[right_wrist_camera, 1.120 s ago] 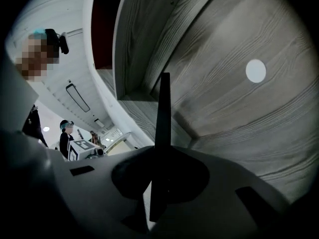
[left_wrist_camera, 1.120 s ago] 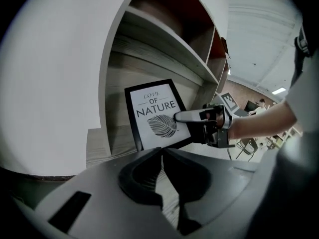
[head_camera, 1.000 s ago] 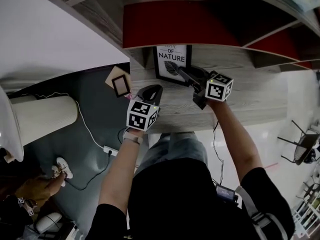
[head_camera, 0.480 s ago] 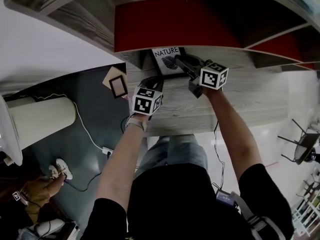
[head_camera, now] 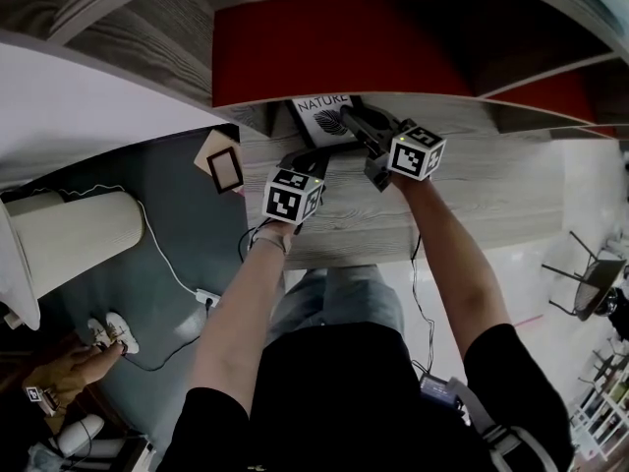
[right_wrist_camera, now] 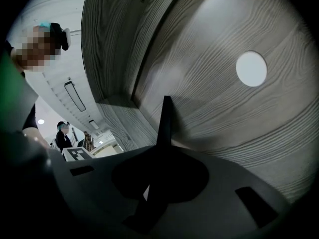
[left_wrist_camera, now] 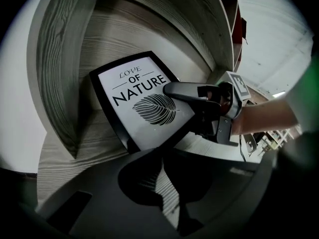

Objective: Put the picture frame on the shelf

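The picture frame (head_camera: 322,118), black with a white "NATURE" leaf print, stands tilted on the grey wood shelf (head_camera: 472,190), pushed back under the red-backed compartment. My right gripper (head_camera: 354,118) is shut on its right edge. The left gripper view shows the frame (left_wrist_camera: 134,98) with the right gripper (left_wrist_camera: 172,89) clamped on it. In the right gripper view the frame (right_wrist_camera: 165,121) appears edge-on as a thin dark strip between the right gripper's (right_wrist_camera: 158,156) jaws. My left gripper (head_camera: 313,155) hovers just in front of the frame, apart from it. Its tips (left_wrist_camera: 160,167) meet with nothing between them.
A small tan-bordered frame (head_camera: 224,168) lies left of the shelf's end. Below on the floor are a white cylinder (head_camera: 74,239) and a power strip with cable (head_camera: 206,296). A vertical divider (left_wrist_camera: 60,73) bounds the compartment's left side. A white round cap (right_wrist_camera: 251,68) sits on the back panel.
The right gripper has carried the frame farther back into the compartment, so the upper shelf now hides its top. The left gripper has followed forward.
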